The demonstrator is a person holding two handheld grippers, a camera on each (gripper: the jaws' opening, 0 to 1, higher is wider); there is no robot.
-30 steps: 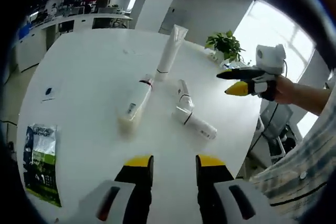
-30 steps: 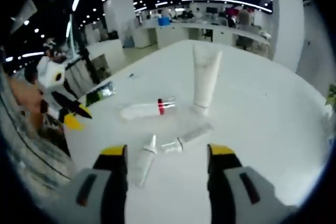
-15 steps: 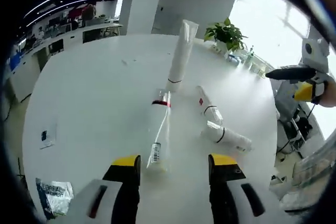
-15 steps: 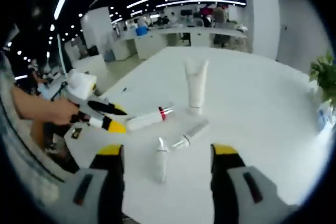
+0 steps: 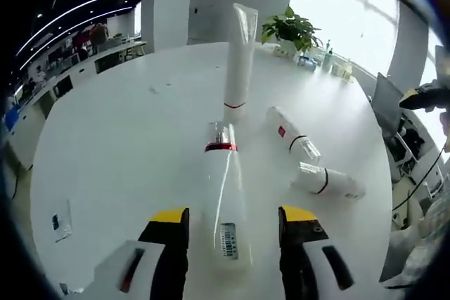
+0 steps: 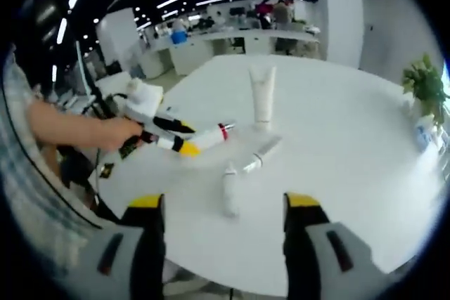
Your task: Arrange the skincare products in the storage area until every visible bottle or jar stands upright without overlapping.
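On white table (image 5: 105, 145) | four products lying flat | left tool (image 5: 228, 219) open astride red-banded bottle (image 5: 223, 198) | right tool (image 6: 223, 205) open

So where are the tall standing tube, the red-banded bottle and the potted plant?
Standing tube (image 5: 238, 68), left gripper view, middle of its body.
Red-banded bottle (image 5: 223, 187), left gripper view, white body between the jaws.
Potted plant (image 5: 288, 29), left gripper view, its green leaves.

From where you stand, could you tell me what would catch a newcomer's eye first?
A white bottle with a red band lies flat between the left gripper's open fingers. Beyond it one tall white tube stands upright, while two smaller white bottles lie on their sides on the round white table.
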